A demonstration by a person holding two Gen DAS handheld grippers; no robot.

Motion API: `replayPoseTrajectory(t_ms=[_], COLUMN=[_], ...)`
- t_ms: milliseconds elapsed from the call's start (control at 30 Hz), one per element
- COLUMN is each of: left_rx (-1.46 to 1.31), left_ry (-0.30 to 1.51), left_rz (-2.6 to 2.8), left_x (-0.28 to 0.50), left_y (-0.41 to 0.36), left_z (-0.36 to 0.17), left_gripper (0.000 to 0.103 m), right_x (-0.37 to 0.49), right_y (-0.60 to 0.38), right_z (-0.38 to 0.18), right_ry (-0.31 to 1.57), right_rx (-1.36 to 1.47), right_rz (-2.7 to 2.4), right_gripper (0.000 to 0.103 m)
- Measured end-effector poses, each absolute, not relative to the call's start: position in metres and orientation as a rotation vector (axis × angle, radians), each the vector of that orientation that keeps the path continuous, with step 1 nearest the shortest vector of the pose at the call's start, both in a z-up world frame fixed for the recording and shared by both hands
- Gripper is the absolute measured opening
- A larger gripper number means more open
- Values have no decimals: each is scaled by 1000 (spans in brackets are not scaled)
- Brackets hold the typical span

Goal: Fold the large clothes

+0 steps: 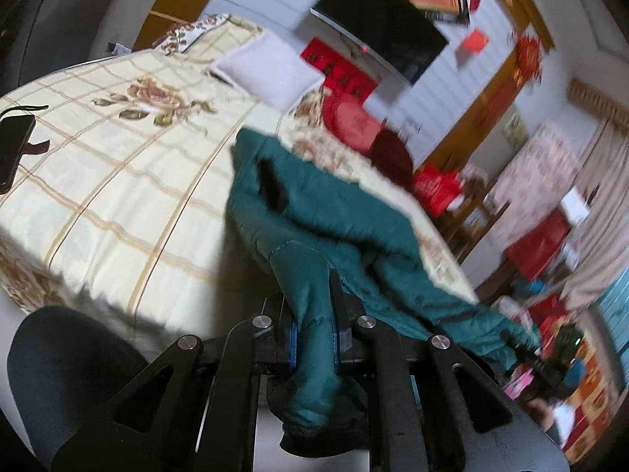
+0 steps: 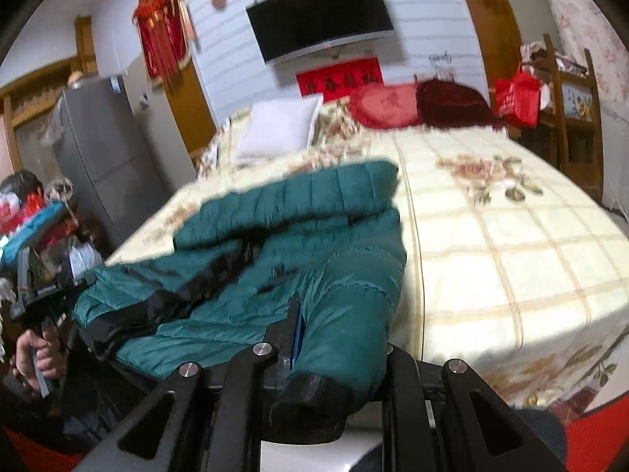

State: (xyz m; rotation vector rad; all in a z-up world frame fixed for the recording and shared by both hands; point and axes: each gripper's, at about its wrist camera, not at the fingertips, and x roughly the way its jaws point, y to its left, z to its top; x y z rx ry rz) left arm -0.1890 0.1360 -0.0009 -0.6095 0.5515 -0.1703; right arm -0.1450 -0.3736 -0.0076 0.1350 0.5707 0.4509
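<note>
A teal quilted jacket (image 2: 298, 228) with black trim lies spread on the near left part of the bed (image 2: 511, 236). My right gripper (image 2: 334, 334) is shut on one teal sleeve near its black cuff (image 2: 314, 393). My left gripper (image 1: 314, 314) is shut on the other sleeve, whose dark cuff (image 1: 314, 413) hangs below the fingers; the jacket (image 1: 314, 204) stretches away from it over the bed edge. The left gripper and the hand holding it also show in the right wrist view (image 2: 39, 295); the right gripper shows blurred in the left wrist view (image 1: 550, 358).
The bed (image 1: 118, 181) has a cream checked floral cover. A white pillow (image 2: 275, 129) and red cushions (image 2: 385, 106) lie at its head below a wall TV (image 2: 318, 15). A grey fridge (image 2: 102, 157) stands left, a wooden chair (image 2: 566, 118) right. A dark object (image 1: 11, 149) lies on the bed.
</note>
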Motion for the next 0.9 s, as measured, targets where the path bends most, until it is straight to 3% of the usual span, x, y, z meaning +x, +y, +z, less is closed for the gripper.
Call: replayPoseTrajectory(t_ms=[200,433,900], left_rx=[-643,-727,-663], left_ry=[444,414,540], left_rz=[-151,-124,95], left_x=[-164,-72,110], left_y=[146,159,172], left_z=[50,82,9], left_gripper=[10,10,10], right_x=[-119,-40,171], right_y=[-370,-357,-318], right_z=[41,68,23], right_ry=[445,388,591], right_rx=[188,340,432], right_rz=[464,452,332], right_gripper=[16,16,16])
